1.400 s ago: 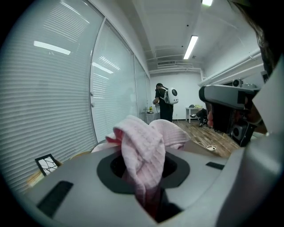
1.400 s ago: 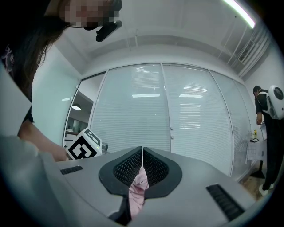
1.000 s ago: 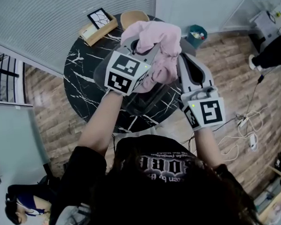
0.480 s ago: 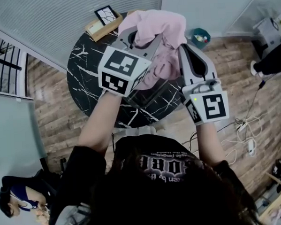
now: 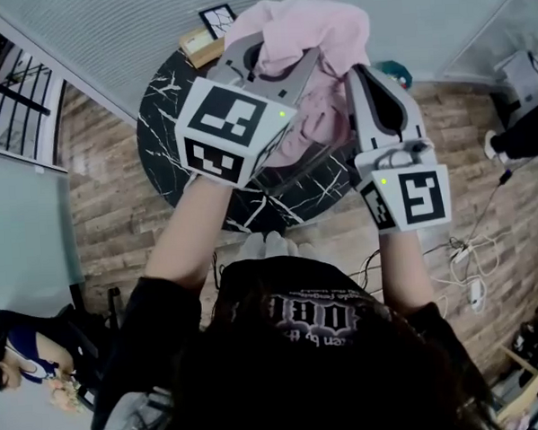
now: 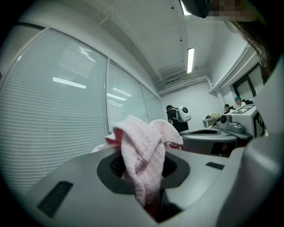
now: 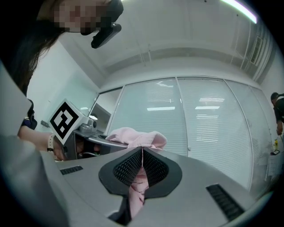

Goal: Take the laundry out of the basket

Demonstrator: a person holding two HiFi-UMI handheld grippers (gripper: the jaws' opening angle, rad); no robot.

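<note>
One pink garment (image 5: 306, 23) is already up out of the basket, by my reading, and hangs in the air between both tools. What is left is to carry it clear and put it down, then go back for whatever else is in there. The basket itself cannot be picked out under the cloth and the tools, so I cannot say how much laundry remains.

Nearest, the left gripper (image 6: 143, 170) has its jaws drawn close on a thick bunched fold of the garment, which spills over the top of them. Just beside it, the right gripper (image 7: 142, 170) has its jaws pressed almost together on a thin pleat of the same cloth. A strip runs down between the pads and a lump sits above.

The garment looks soft, with a fine ribbed or waffle knit. It is crumpled into a loose heap with no clear shape showing.

Below it lies the round black marble table (image 5: 160, 116). A small box (image 5: 208, 44) sits at the table's far edge. Beyond that edge, on the floor, a teal bin (image 5: 394, 68) peeks out.
</note>
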